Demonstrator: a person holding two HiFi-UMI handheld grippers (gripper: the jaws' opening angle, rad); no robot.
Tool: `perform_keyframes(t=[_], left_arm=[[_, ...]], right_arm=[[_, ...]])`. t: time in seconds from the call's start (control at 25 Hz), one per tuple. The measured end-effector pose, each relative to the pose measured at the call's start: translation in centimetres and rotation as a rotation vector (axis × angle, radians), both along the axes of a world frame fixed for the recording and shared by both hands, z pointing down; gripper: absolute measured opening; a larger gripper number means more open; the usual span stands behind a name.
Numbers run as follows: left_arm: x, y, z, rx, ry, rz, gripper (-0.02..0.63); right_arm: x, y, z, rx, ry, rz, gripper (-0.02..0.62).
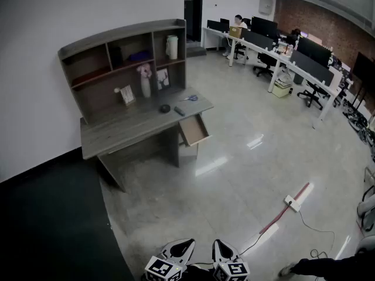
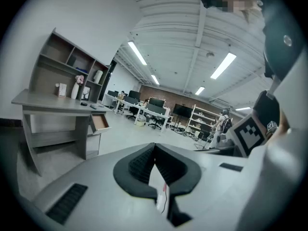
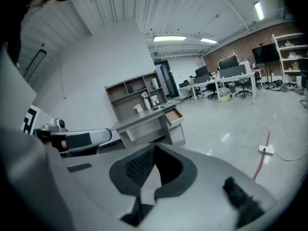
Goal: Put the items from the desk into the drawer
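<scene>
Head view: 1 desk (image 1: 117, 132), 1 drawer (image 1: 194, 130) pulled out; 3 items lay on top nr drawer: scissors (image 1: 189, 98), round dark obj (image 1: 165, 108), dark bar (image 1: 179, 111). Left gripper (image 1: 180, 246) & right gripper (image 1: 221, 246) hung side by side, well apart from desk, angled down.
Left gripper view: jaws met, empty.
Right gripper view: same.

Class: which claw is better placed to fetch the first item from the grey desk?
Left, marginally: in the head view the left claw sits more in line with the grey wooden desk than the right claw. Both are shut, empty and far away.
</scene>
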State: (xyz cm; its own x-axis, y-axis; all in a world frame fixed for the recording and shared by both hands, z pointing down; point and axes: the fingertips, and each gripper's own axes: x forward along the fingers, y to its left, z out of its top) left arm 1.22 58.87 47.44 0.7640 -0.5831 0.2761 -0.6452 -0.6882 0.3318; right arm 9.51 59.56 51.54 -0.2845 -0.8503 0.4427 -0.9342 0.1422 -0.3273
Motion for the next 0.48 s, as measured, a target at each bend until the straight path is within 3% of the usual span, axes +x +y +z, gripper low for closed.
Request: perform_keyframes(t=[0.32, 0.48], left_arm=[[0.9, 1.9, -1.2, 0.046, 0.009, 0.045, 0.009], [1.1, 1.7, -2.0, 0.068, 0.027, 0.024, 0.009]], right_arm=[[-0.7, 1.1, -2.2, 0.063, -0.011, 0.013, 0.005], [-0.4, 1.2, -2.7, 0.071, -0.02, 0.047, 0.005]])
